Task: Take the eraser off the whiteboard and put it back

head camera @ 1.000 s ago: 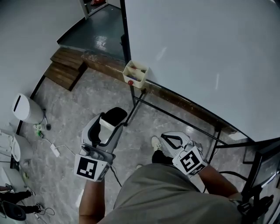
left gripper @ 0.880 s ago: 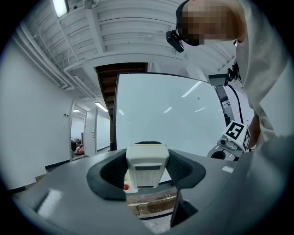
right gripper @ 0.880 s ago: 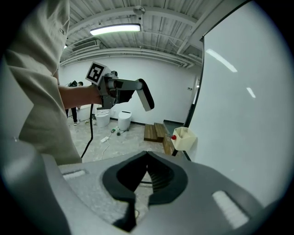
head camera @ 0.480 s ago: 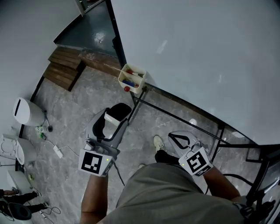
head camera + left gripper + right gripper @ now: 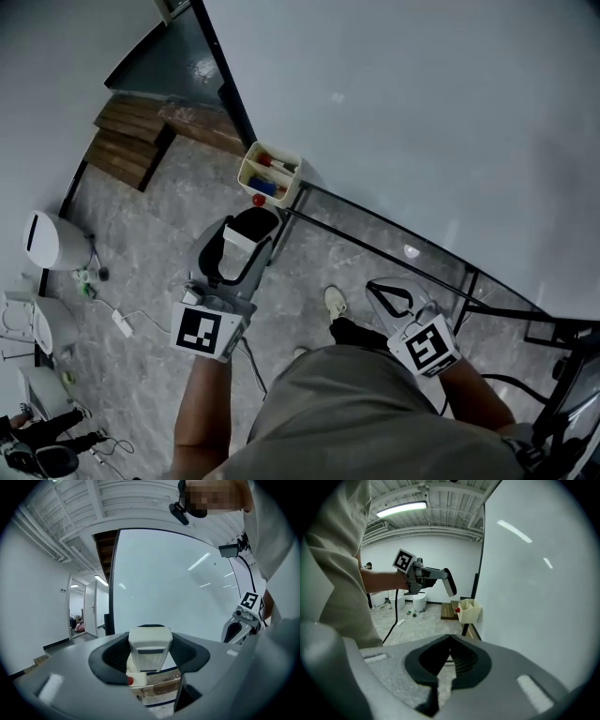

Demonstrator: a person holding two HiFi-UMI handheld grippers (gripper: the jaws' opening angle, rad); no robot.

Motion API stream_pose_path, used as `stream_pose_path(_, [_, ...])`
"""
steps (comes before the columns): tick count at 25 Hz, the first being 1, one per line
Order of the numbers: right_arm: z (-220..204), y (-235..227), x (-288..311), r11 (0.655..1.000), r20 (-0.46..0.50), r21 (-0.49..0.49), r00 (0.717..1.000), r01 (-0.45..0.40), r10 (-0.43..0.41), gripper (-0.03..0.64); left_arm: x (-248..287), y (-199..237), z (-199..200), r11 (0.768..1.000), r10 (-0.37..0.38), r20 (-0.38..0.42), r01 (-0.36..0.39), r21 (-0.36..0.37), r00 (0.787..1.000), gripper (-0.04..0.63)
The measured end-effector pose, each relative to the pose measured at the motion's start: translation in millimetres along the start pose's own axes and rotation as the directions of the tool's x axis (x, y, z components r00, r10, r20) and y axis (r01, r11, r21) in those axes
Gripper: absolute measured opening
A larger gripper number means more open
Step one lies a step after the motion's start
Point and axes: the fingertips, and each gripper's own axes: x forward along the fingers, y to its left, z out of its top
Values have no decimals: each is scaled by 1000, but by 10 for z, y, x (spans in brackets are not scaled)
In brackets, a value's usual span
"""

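Observation:
A large whiteboard [image 5: 422, 122] fills the upper right of the head view. My left gripper [image 5: 246, 231] is shut on the eraser [image 5: 244, 240], a white block with a dark face, held in the air just below the beige marker tray [image 5: 270, 174] at the board's lower left corner. In the left gripper view the eraser [image 5: 149, 649] sits between the two dark pads of the left gripper [image 5: 150, 639], with the tray [image 5: 157, 687] right behind it. My right gripper [image 5: 384, 296] hangs lower right, shut and empty. The right gripper view shows the right gripper [image 5: 450, 643] with jaws together and the tray [image 5: 468, 610] ahead.
The tray holds markers and a red magnet [image 5: 258, 200]. The board's black metal stand [image 5: 375, 246] runs along the floor below it. Wooden steps [image 5: 131, 145] lie at the far left, with a white bin [image 5: 52, 239] and a power strip [image 5: 120, 322] on the marbled floor.
My left gripper has carried the eraser closer to the marker tray at the board's corner. The right gripper has shifted along with it and stayed shut.

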Motion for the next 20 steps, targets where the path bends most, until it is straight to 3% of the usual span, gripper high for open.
stream_pose_path(16, [-204,-613,151,1000,-38,14,999,-6,7,3,828,190,-518,1000,-14,-101,14,4,995,262])
stream_pose_path(20, [-229,-709,146,1000,-44,9,999,-5,5,3,982,263,-594,1000,-2,-88,4,20,996,262])
